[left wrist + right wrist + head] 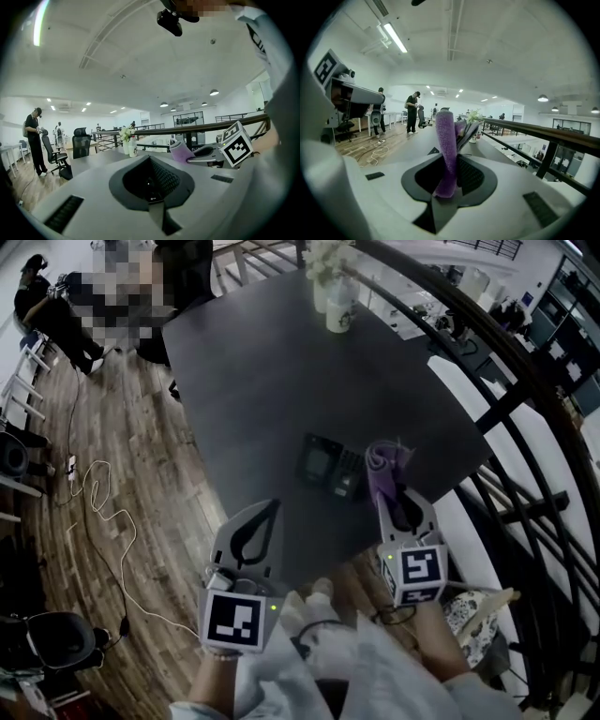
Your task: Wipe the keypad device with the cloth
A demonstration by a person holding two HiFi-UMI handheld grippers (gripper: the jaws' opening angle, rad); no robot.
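Note:
The keypad device [329, 465], dark with a screen and keys, lies flat on the dark table [253, 371] near its front right corner. A rolled purple cloth [384, 471] stands up out of my right gripper [386, 491], which is shut on it just right of the device and not clearly touching it. In the right gripper view the cloth [447, 140] rises between the jaws of that gripper [451, 161]. My left gripper [272, 506] hovers at the table's front edge, left of the device, shut and empty. The left gripper view shows its jaws [150, 159] closed, with the cloth [180, 151] off to the right.
A white cup with flowers [339, 302] stands at the table's far edge. A dark railing [525, 418] curves along the right side. Wood floor with a white cable [108, 521] lies to the left. A person [56, 310] is at the back left.

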